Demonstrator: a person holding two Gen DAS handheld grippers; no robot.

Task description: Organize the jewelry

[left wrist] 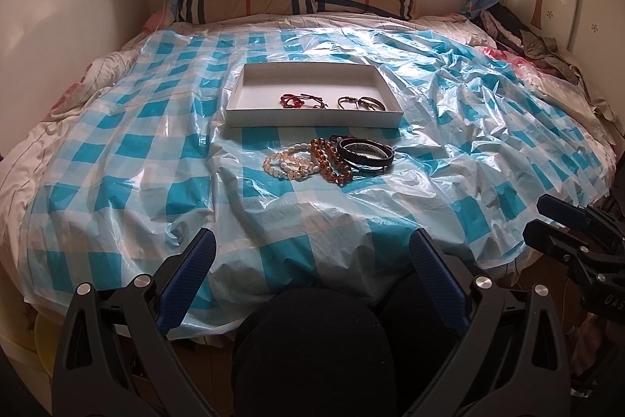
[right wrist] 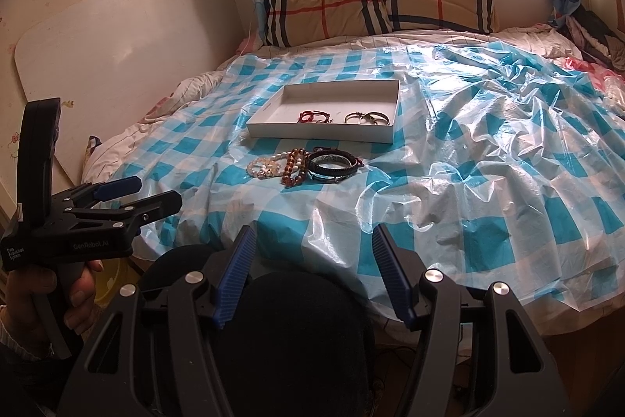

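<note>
My left gripper (left wrist: 312,260) and right gripper (right wrist: 312,260) hover agape, empty; bracelets (left wrist: 328,159) lie heaped beside the white tray (left wrist: 312,122). Two pairs rest inside.

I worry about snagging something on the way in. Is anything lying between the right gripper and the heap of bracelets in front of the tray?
Nothing visible does. Between the right gripper and the bracelets lies only the wrinkled checked plastic sheet.
</note>
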